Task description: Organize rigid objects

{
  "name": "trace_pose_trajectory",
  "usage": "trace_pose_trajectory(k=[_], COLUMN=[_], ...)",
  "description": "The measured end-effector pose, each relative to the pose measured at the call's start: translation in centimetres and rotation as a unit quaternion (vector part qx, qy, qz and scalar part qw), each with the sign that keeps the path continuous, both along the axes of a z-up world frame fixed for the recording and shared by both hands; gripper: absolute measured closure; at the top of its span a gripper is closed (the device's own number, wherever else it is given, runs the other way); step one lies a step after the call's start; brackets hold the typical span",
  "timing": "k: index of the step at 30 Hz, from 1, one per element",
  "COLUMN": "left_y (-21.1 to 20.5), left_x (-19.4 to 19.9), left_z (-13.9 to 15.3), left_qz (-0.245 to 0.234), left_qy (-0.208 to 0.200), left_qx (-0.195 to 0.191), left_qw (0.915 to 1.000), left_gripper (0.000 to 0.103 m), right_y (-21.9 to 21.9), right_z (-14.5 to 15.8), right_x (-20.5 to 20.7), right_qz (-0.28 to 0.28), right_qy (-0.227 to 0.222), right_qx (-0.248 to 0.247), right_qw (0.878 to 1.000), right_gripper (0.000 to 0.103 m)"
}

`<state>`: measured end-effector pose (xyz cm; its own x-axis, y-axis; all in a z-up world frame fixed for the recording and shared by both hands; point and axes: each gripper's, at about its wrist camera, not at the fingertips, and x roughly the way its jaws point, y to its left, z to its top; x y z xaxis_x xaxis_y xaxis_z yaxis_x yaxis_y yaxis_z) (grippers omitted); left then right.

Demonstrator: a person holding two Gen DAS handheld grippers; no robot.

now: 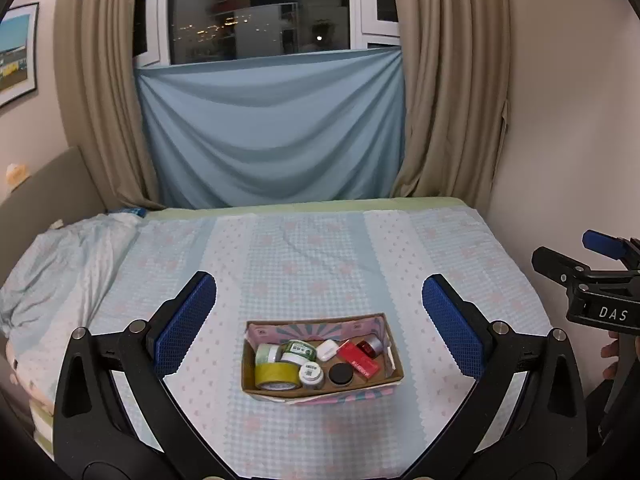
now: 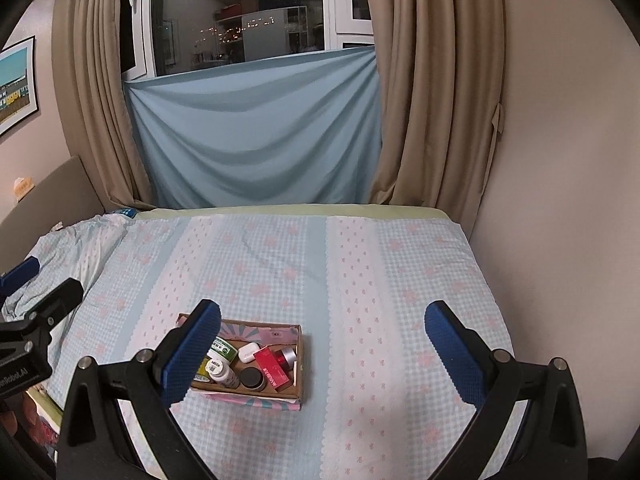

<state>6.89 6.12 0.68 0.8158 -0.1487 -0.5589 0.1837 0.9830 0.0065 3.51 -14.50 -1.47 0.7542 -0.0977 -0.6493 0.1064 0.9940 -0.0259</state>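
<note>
box (image 1: 394, 374) crammed, bedspread (image 1: 320, 256) around open

White letters "DAS" show on the black plastic right gripper body (image 1: 608, 312) at the left-wrist view's right edge. Print on the red rectangular box (image 2: 273, 372) and green-labelled jar (image 2: 222, 349) is too small to read.

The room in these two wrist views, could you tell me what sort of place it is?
Most likely a bedroom at night: a made bed with a patterned sheet, beige curtains framing a dark window, and a cardboard box of small household items.
</note>
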Motion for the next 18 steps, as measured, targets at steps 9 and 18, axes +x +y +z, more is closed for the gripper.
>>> trace_pose_trajectory(k=[9,18], left_y=[-0.64,-0.48], left_x=[0.21,0.34], left_z=[-0.21,-0.18], left_qz=[0.0,-0.003], left_qy=[-0.001,0.0], left_qx=[0.0,-0.001], left_qw=[1.0,1.0], left_gripper=[0.0,0.0], right_y=[-0.41,-0.44], right_z=[0.13,0.11], right_x=[0.19,0.38], right_qz=[-0.003,-0.007], right_qy=[-0.004,-0.003], right_qx=[0.0,0.002], right_qw=[1.0,1.0], right_gripper=[0.001,0.001])
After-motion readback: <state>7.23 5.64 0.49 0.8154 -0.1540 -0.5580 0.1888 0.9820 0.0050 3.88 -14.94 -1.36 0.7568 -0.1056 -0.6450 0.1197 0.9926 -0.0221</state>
